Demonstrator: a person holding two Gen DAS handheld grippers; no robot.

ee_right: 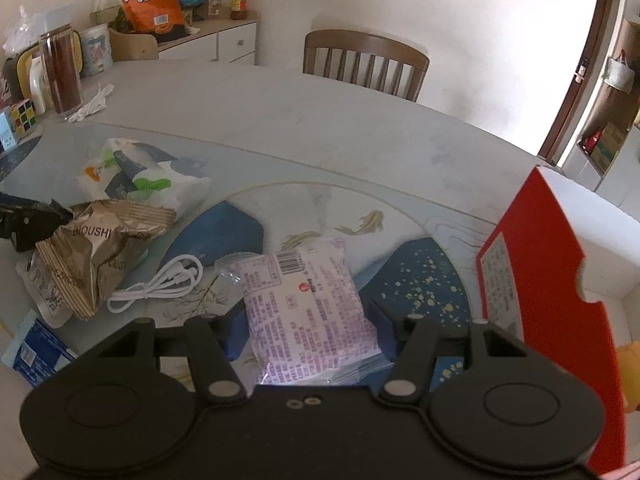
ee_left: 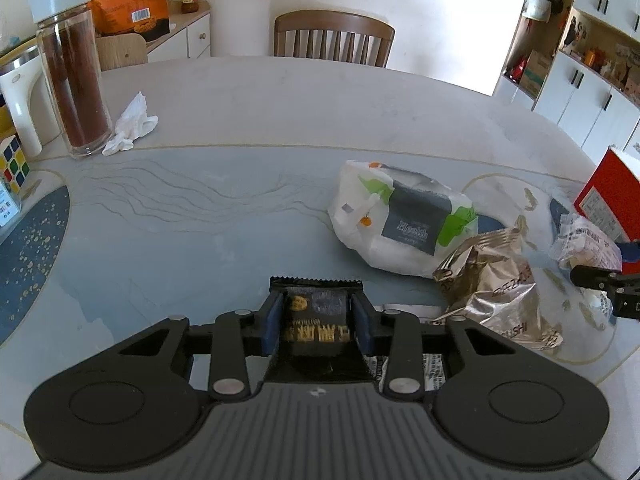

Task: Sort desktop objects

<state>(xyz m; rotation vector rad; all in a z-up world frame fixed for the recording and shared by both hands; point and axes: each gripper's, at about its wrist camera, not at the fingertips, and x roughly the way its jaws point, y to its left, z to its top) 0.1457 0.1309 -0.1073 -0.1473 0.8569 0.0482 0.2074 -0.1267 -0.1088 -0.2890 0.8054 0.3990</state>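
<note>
The pale round worktop (ee_left: 280, 112) with blue painted patches and fish designs sits in a bright room, a brown wooden chair (ee_left: 334, 36) at its far edge and white cabinets (ee_left: 592, 96) at the right. At far left stand a glass jar of brown powder (ee_left: 74, 84) and a crumpled white tissue (ee_left: 130, 126). The left gripper (ee_left: 316, 320) pinches a small black snack packet (ee_left: 316, 316). Rightward lie a white-and-green plastic pack (ee_left: 404, 220), a crinkled gold foil bag (ee_left: 496, 288) and a coiled white cable (ee_right: 160, 284). The right gripper (ee_right: 308, 328) clamps a pale purple-printed packet (ee_right: 308, 308) beside a red-and-white carton (ee_right: 560, 280).
</note>
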